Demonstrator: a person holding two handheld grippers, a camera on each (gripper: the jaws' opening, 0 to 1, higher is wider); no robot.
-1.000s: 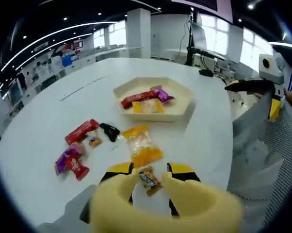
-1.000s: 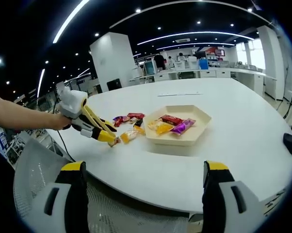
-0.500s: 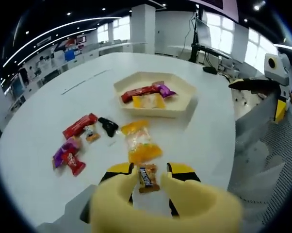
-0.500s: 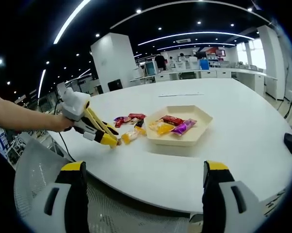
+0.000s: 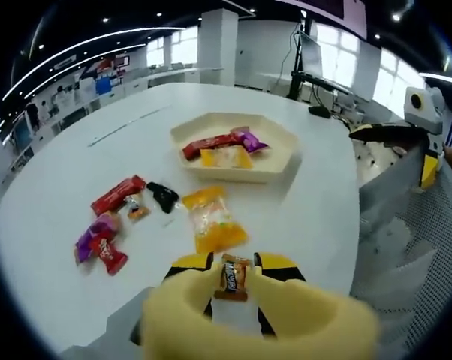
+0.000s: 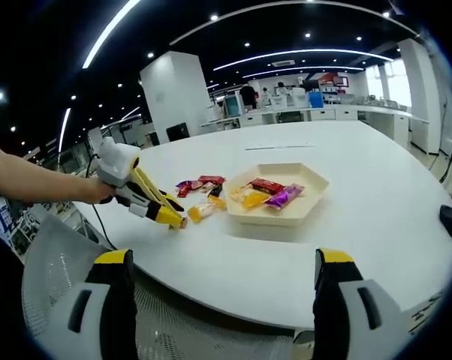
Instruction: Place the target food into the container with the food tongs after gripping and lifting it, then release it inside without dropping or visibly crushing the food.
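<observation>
My left gripper (image 5: 232, 271) carries yellow tong jaws that are shut on a small brown and orange wrapped candy (image 5: 232, 276), held just above the white table (image 5: 308, 217). In the right gripper view the left gripper (image 6: 175, 220) has its tips low by the loose snacks. Beyond it stands a cream hexagonal tray (image 5: 233, 176) holding a red bar, a yellow packet and a purple candy; the tray (image 6: 271, 217) sits mid-table in the right gripper view. My right gripper (image 6: 222, 259) hangs open and empty off the table's edge, also seen as the right gripper (image 5: 384, 133) at the right.
A large yellow snack packet (image 5: 212, 221) lies between my left jaws and the tray. Left of it lie a red bar (image 5: 117, 195), a black piece (image 5: 164, 196) and purple and red candies (image 5: 98, 244). A grey mesh chair (image 5: 406, 247) stands at the table's rim. A person's arm (image 6: 31, 184) holds the left gripper.
The left jaws have closed in on the small candy, which now stands upright between them instead of lying tilted. The right gripper has stayed put.
</observation>
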